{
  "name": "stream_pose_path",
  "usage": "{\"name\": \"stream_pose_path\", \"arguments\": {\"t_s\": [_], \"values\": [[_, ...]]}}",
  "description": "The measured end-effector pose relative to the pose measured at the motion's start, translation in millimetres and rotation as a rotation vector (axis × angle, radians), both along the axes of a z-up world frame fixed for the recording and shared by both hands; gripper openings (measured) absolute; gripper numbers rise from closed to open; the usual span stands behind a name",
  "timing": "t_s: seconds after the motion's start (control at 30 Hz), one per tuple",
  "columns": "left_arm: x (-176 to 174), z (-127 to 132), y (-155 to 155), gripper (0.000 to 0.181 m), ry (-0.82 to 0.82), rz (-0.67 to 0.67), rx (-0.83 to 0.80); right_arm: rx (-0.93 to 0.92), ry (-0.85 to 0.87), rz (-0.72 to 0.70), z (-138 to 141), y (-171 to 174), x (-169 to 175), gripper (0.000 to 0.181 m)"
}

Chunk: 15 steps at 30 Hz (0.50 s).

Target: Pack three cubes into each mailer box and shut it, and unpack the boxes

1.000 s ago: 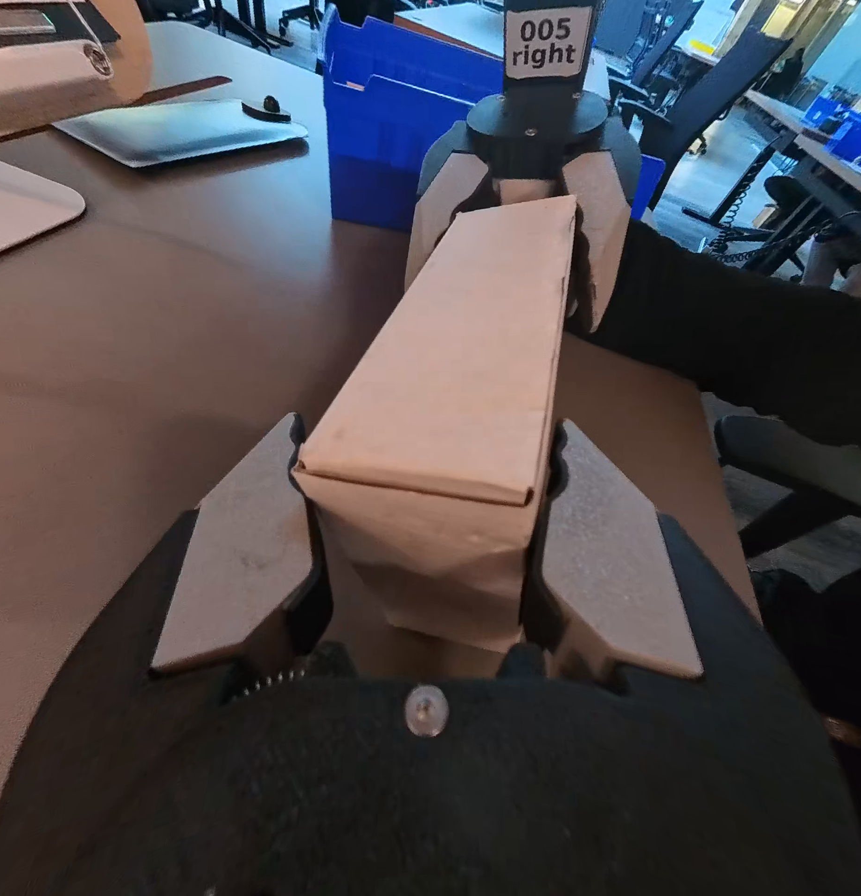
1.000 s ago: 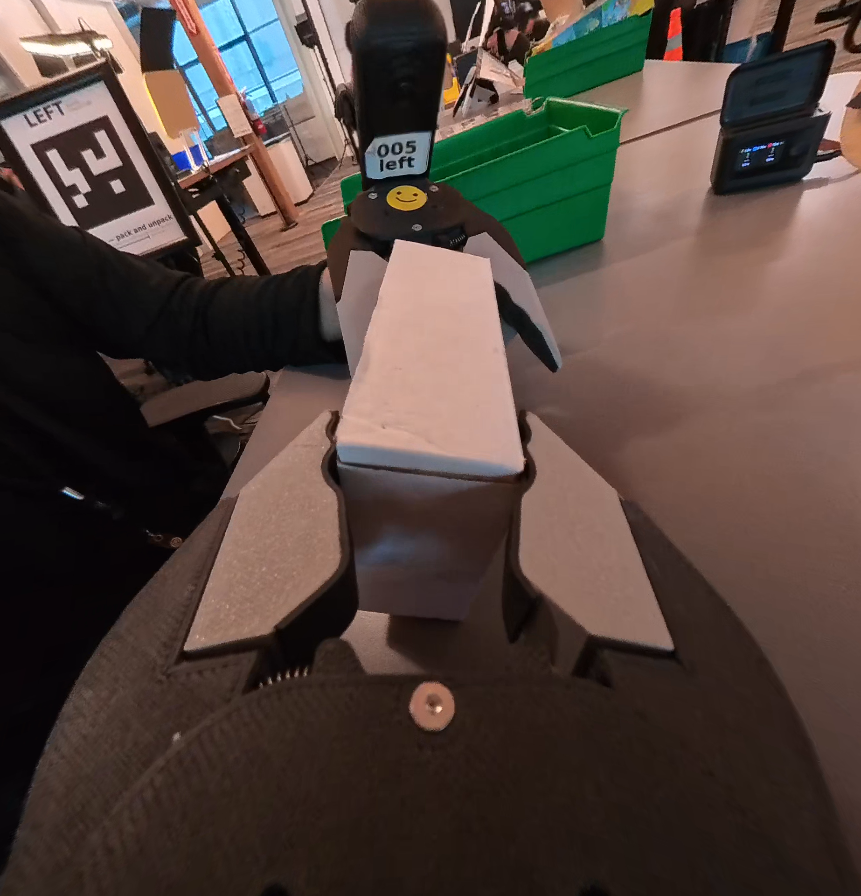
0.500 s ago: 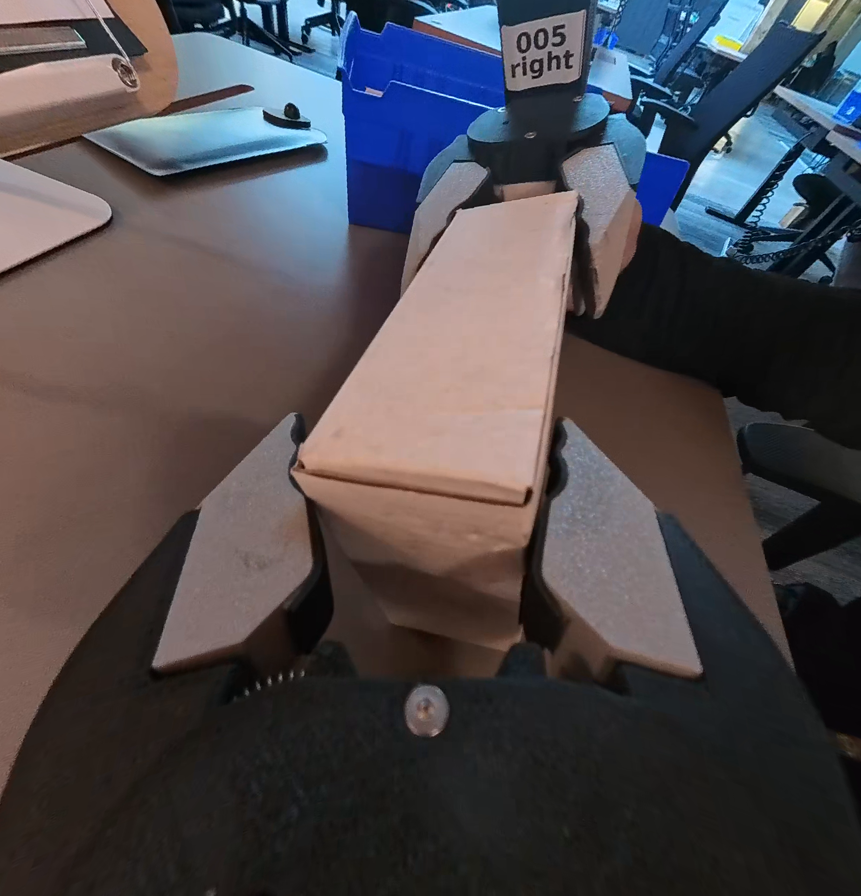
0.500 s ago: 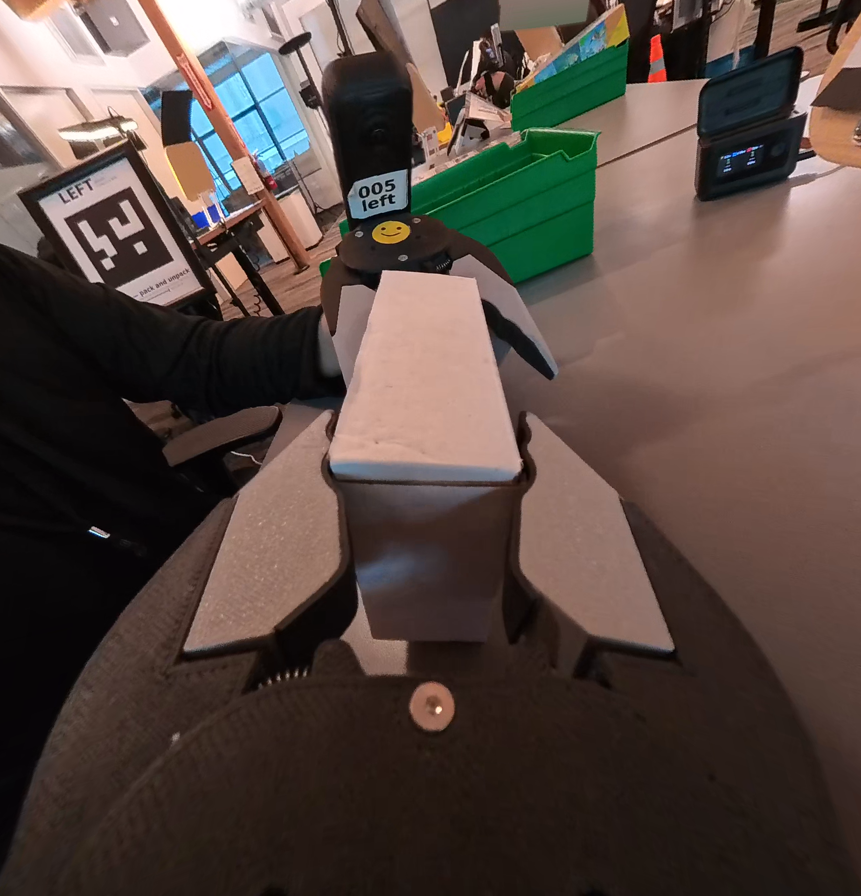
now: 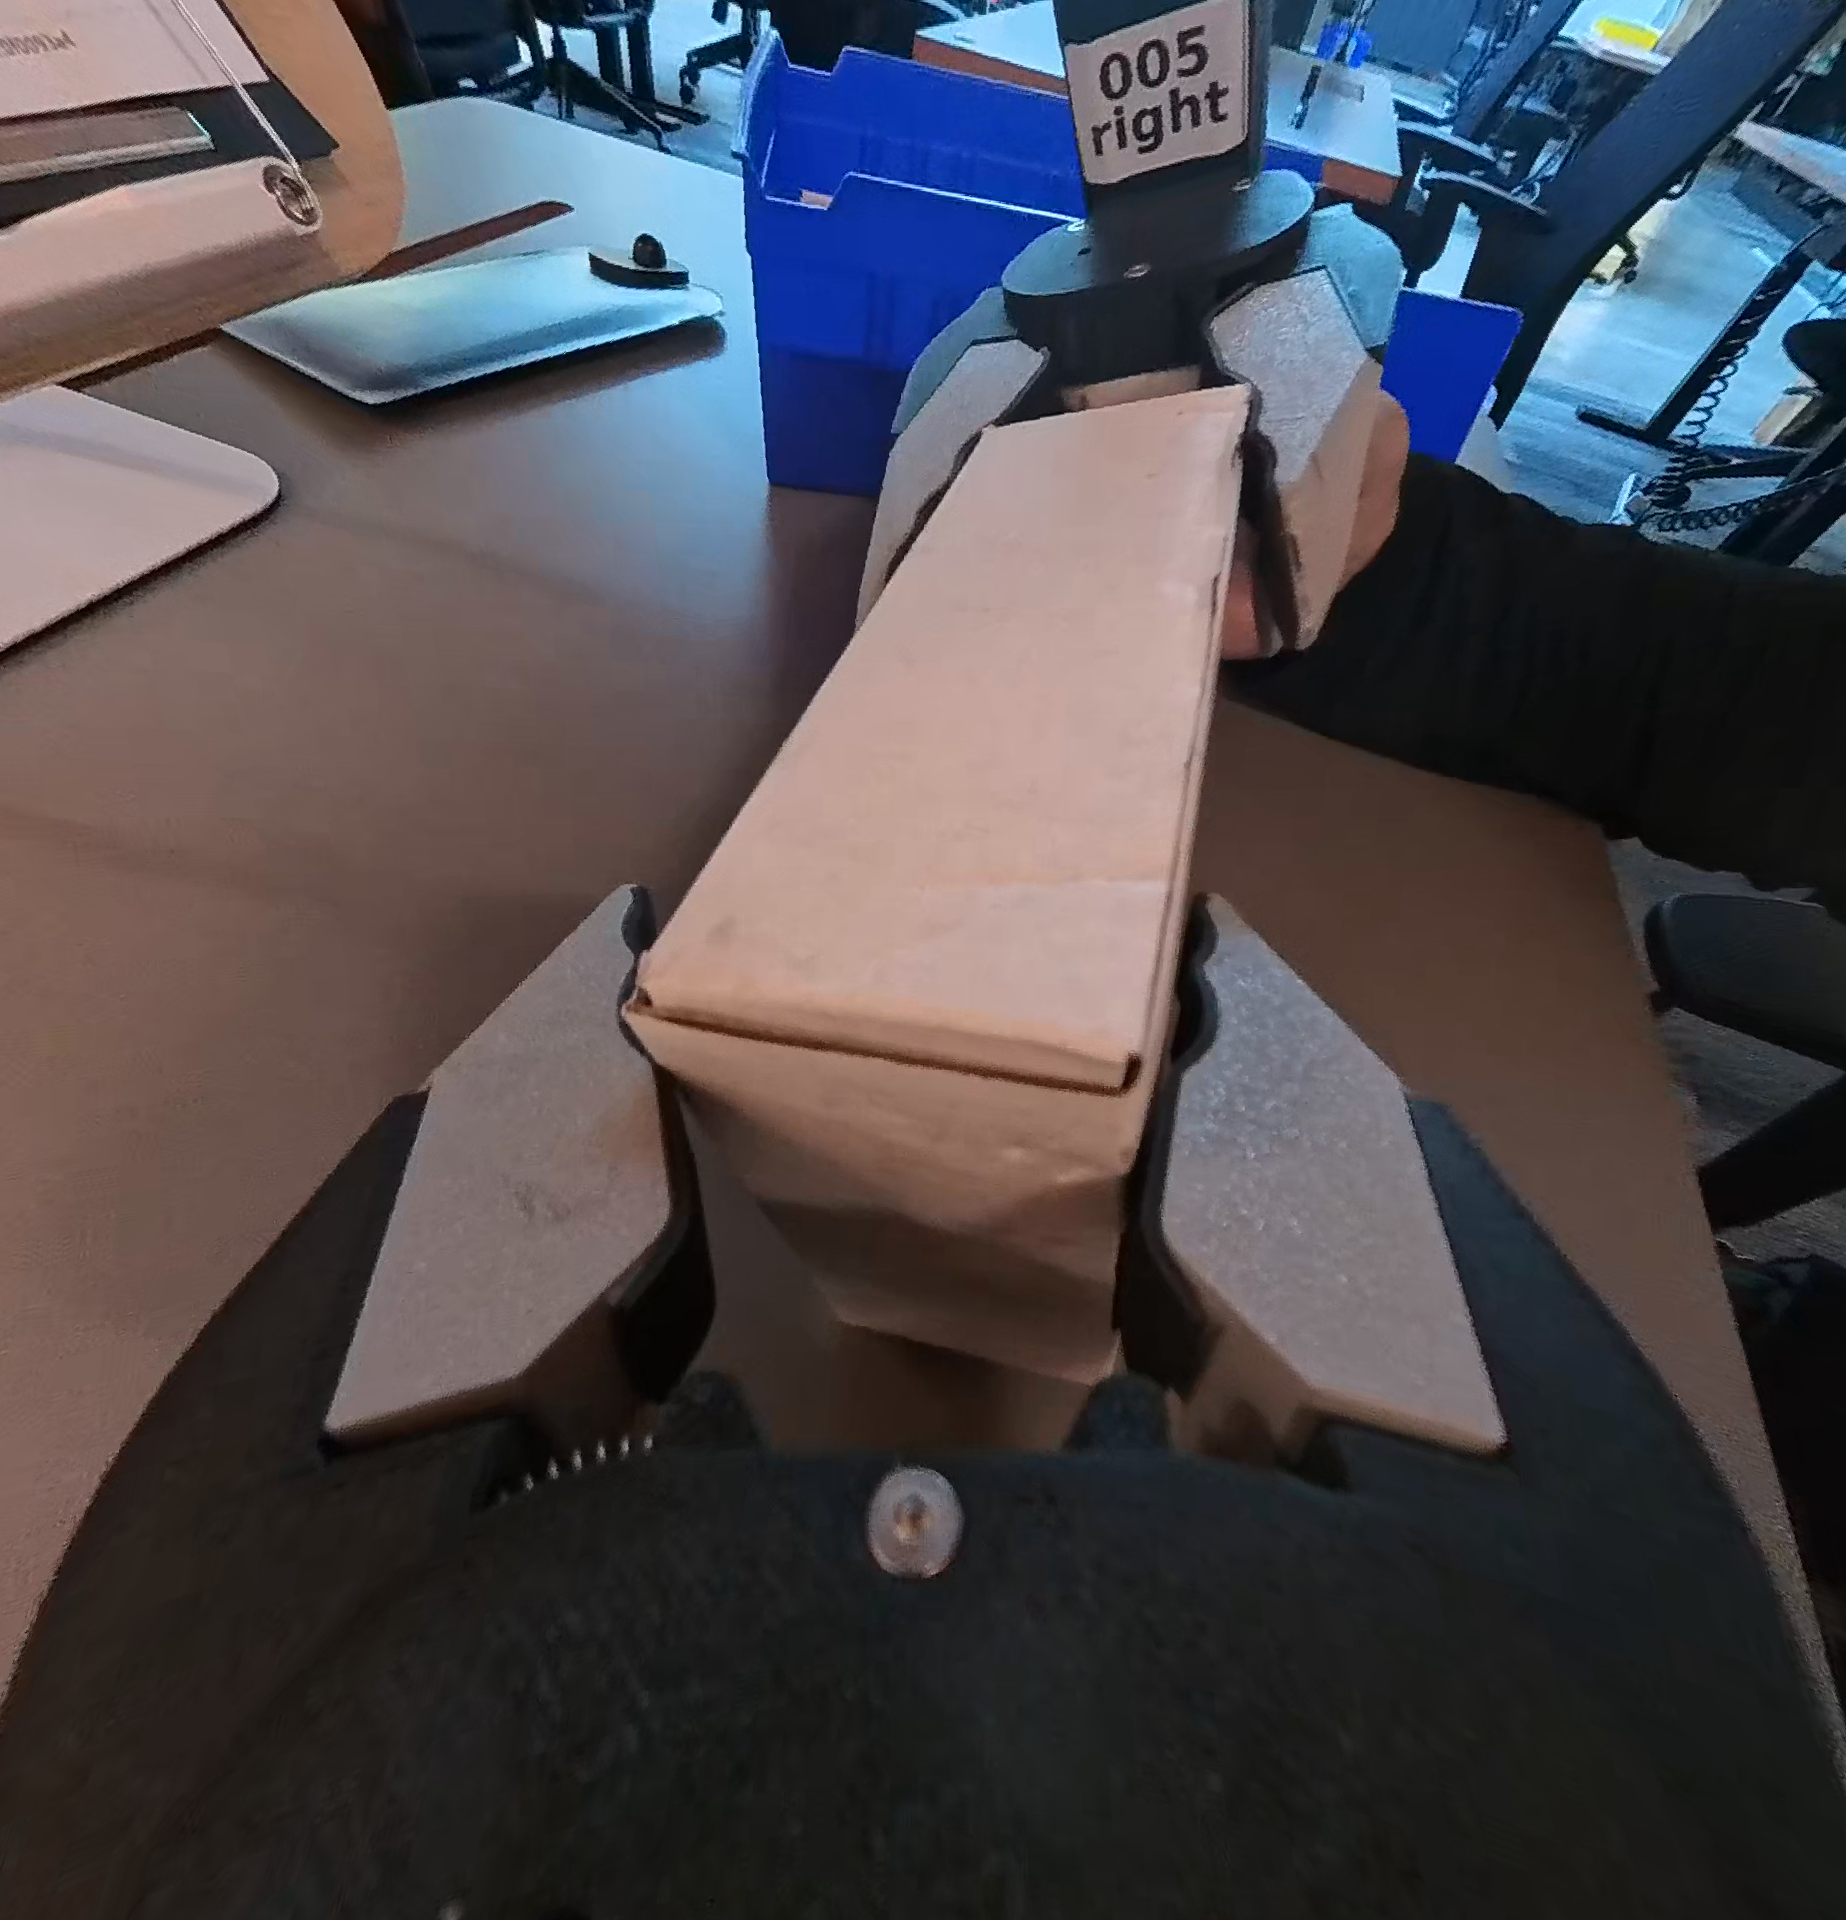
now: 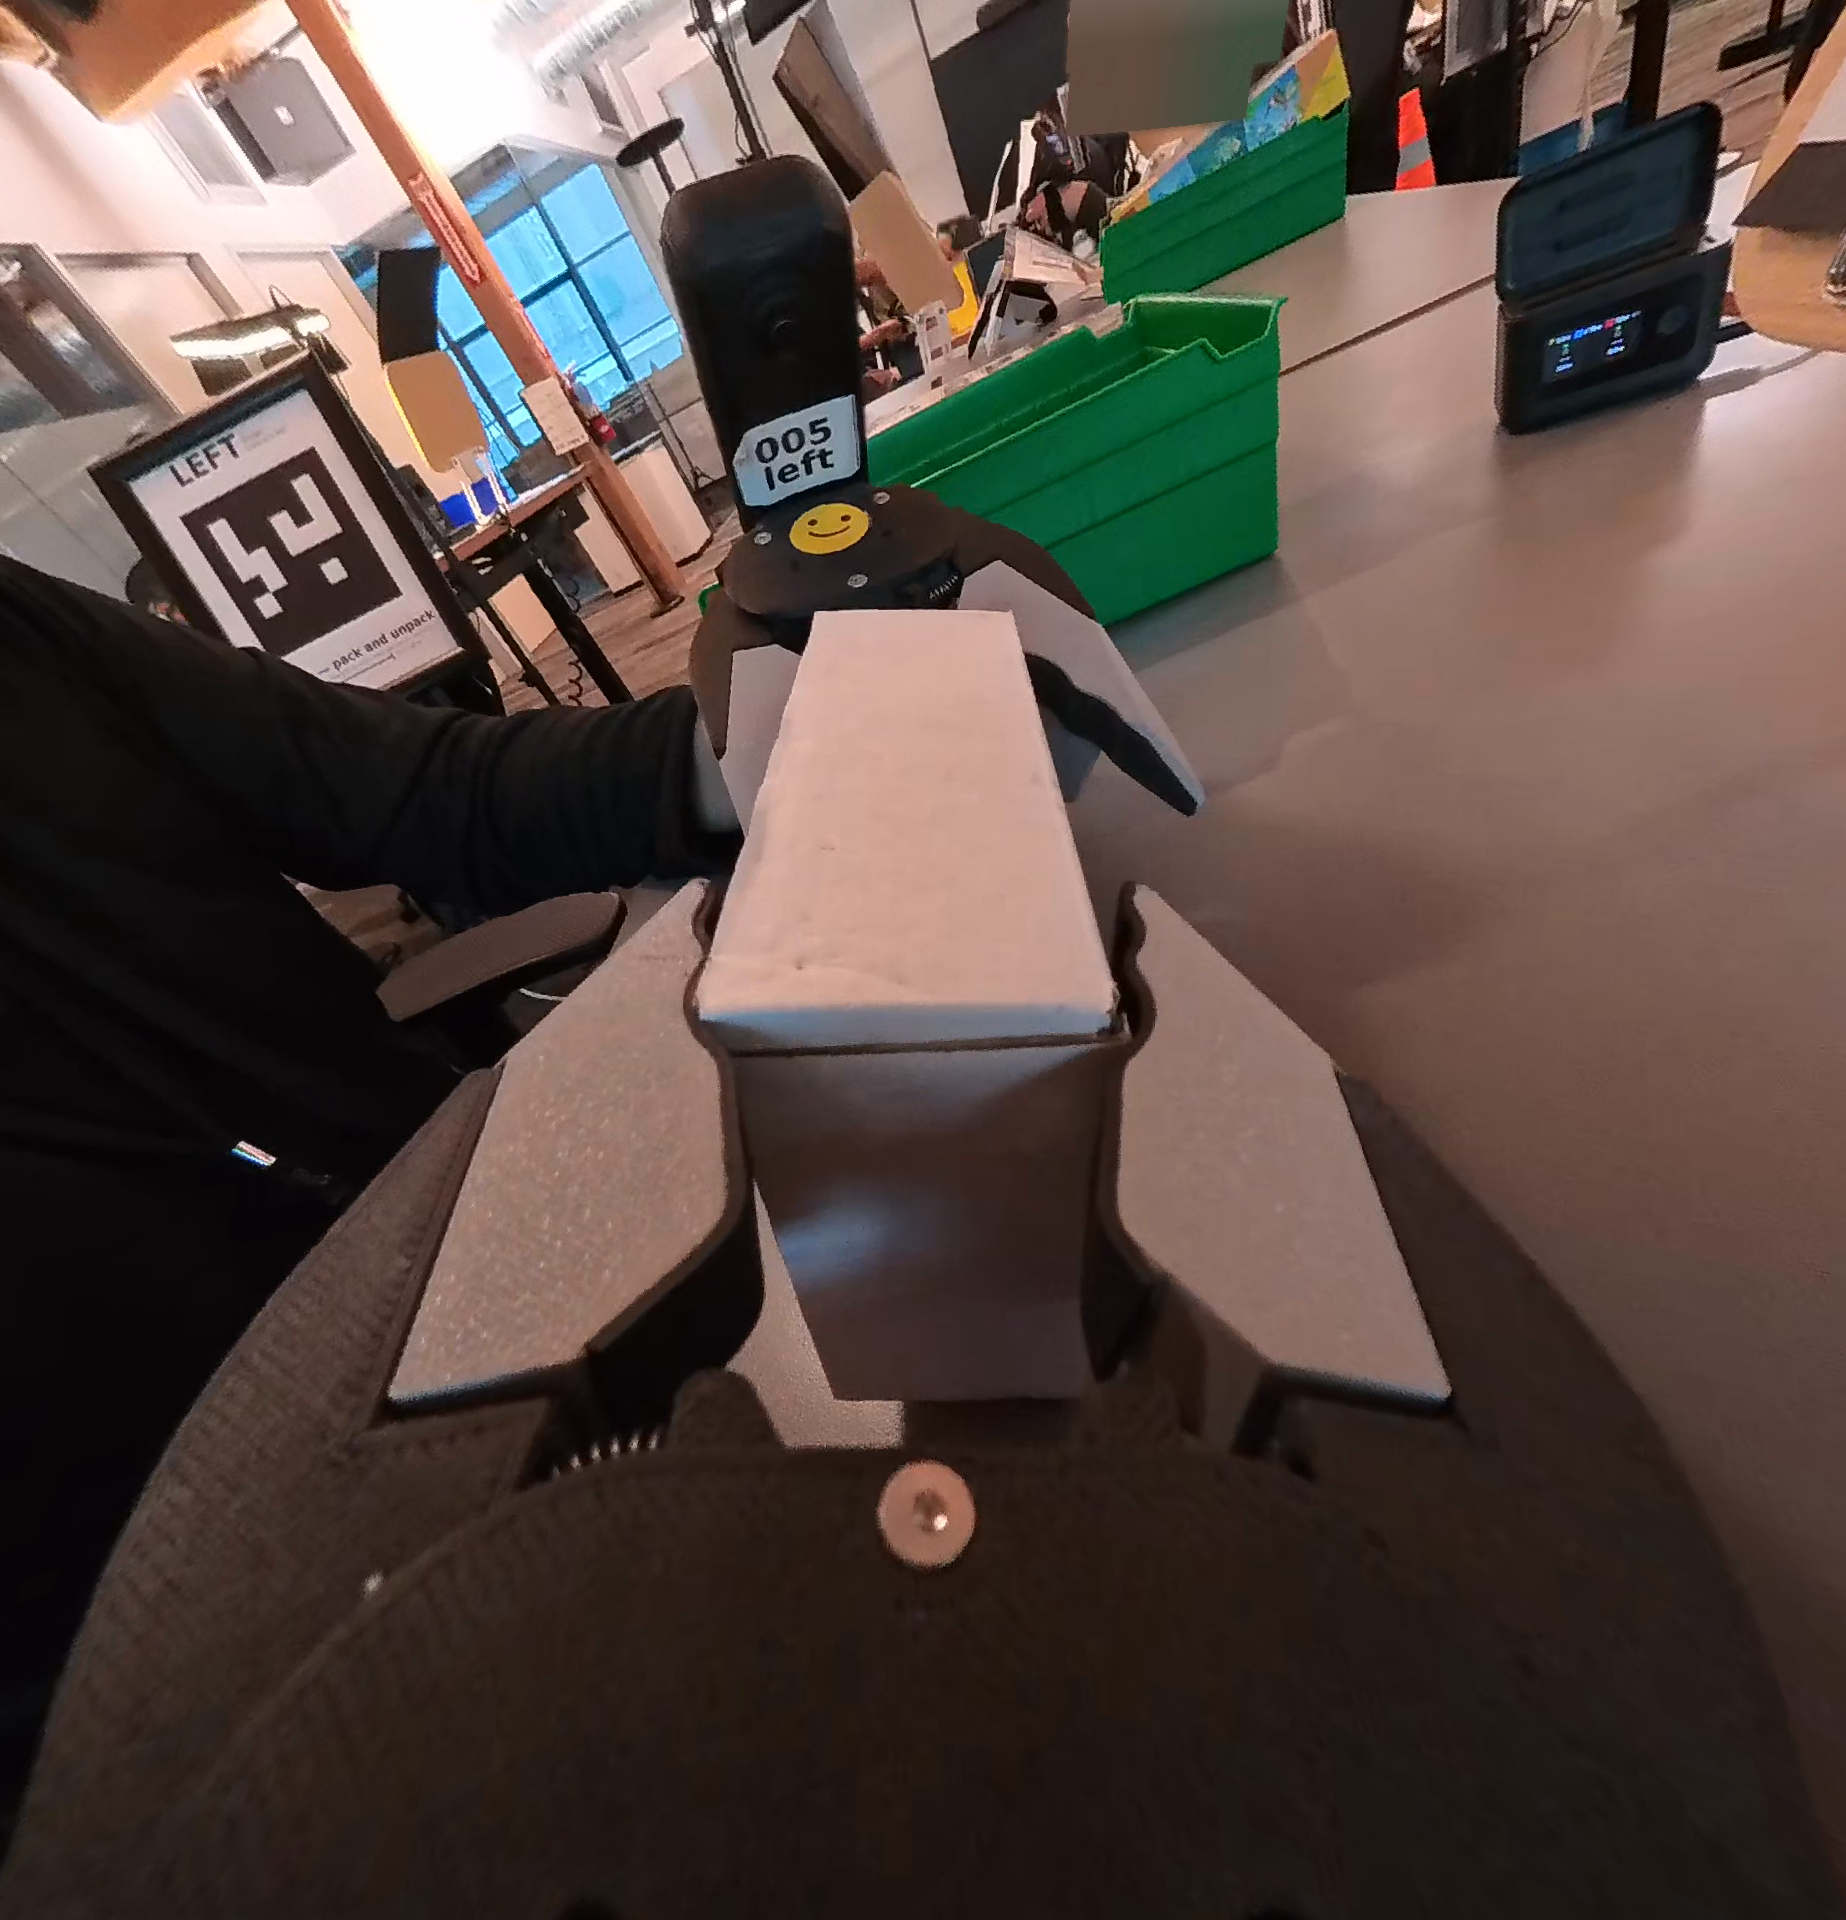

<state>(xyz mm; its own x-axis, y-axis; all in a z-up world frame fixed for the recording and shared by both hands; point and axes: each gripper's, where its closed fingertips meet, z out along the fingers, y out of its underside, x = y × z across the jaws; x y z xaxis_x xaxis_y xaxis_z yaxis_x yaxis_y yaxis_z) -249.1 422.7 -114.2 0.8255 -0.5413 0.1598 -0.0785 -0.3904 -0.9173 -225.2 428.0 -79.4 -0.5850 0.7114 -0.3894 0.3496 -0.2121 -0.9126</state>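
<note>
The counter [image 5: 327, 727] spreads wide and bare off my left tongs' [image 5: 903, 1049] outer side, its edge dropping away just past my right sleeve [image 5: 1584, 665]. Beyond my right tongs [image 5: 1080, 499] sits the blue bin [image 5: 867, 301]; the green bin [image 6: 1127, 457] stands behind the left ones, bare surface beside it. The mailer box [image 5: 981, 748] is shut and hangs lengthwise above the counter between both tongs. My left tongs are clenched on its near end, fingers [image 5: 524, 1174] flat on the side walls. My right tongs [image 6: 914, 1023] are clamped on the opposite end.
</note>
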Motion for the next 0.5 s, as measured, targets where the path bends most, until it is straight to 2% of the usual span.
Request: {"name": "stream_pose_path", "arguments": {"t_s": [0.5], "values": [[-0.6,0.3,0.1,0.100,-0.012,0.001,-0.006,-0.014,0.000,-0.006,-0.1,0.5,-1.4,0.073]]}}
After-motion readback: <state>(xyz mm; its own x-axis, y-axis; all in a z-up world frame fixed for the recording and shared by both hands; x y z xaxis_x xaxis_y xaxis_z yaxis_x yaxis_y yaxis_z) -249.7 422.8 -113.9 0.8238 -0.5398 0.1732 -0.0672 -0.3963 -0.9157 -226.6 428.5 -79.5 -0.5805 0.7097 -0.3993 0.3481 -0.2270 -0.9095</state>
